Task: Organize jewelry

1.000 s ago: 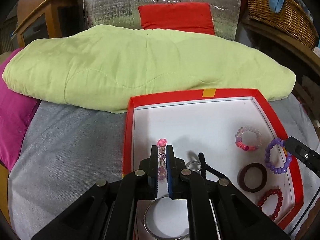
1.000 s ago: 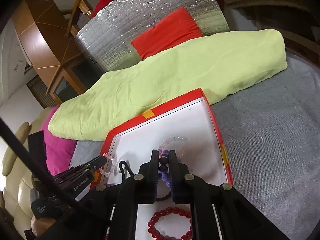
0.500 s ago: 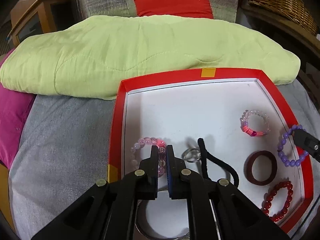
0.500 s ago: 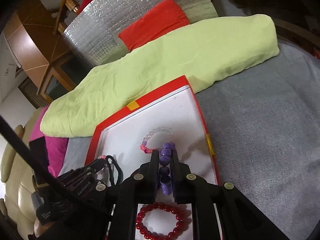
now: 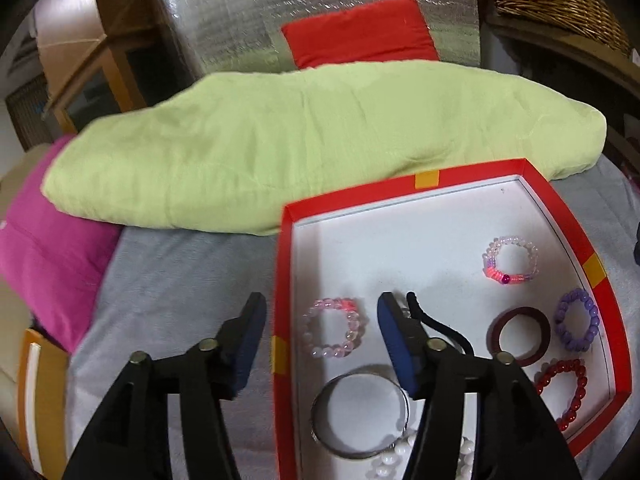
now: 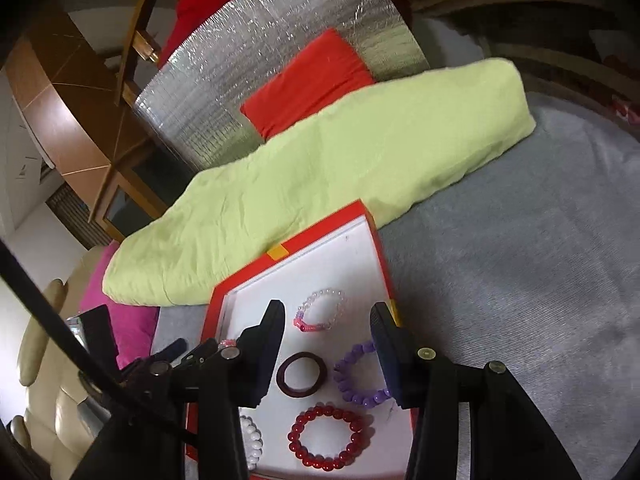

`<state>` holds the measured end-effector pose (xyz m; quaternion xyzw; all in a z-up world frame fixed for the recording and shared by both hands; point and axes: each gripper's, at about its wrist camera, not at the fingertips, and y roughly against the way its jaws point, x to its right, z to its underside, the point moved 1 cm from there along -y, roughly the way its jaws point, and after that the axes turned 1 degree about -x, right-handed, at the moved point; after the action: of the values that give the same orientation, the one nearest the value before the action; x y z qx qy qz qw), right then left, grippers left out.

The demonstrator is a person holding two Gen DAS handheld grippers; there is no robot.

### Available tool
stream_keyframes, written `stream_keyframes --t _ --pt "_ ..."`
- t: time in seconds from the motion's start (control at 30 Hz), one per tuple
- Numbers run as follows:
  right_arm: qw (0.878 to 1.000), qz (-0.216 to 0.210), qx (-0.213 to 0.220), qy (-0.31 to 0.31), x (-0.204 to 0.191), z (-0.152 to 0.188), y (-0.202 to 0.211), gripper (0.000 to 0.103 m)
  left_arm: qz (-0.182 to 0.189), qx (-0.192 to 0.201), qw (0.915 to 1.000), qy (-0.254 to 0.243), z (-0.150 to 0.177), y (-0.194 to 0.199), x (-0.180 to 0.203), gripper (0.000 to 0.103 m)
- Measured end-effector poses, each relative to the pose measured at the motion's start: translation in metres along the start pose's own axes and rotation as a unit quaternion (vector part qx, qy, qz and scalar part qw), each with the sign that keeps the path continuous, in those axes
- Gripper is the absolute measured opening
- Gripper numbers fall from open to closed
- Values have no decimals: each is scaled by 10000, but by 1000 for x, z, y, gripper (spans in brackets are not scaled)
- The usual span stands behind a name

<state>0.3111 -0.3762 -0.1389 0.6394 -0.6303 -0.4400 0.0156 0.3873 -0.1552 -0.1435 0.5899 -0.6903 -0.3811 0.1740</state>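
Pale pink beads form a bracelet (image 5: 331,328) lying flat on the white floor of the red-rimmed tray (image 5: 281,280), between the spread fingers of the left gripper (image 5: 320,320), which have just been opening and do not touch it. The right gripper (image 6: 328,326) has likewise just been opening; the purple bead bracelet (image 6: 360,374) lies free near its right finger, against the tray's right rim. The tray also holds a dark maroon bangle (image 6: 302,372), a red bead bracelet (image 6: 330,438), a clear-and-pink bracelet (image 6: 320,310), a silver bangle (image 5: 360,416), white beads (image 5: 390,460) and a black cord (image 5: 436,322).
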Motion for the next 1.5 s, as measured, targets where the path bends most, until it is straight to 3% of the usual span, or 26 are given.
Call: stream_keyframes --t 0.4,0.73,1.23,1.4,1.5 --pt "9987 281 -44 425 -13 8 24 48 -25 408 9990 165 20 62 1 67" --pt "9942 463 -133 959 -28 36 54 51 9 856 9962 152 25 111 3 72" --pt "9830 888 25 1607 -50 70 110 57 14 949 9951 289 55 162 -9 74" --pt "9804 935 69 1732 -57 84 129 58 25 930 9946 465 71 177 -19 78" --pt "9778 995 91 1839 -61 97 141 61 -35 911 9946 499 85 184 -23 85"
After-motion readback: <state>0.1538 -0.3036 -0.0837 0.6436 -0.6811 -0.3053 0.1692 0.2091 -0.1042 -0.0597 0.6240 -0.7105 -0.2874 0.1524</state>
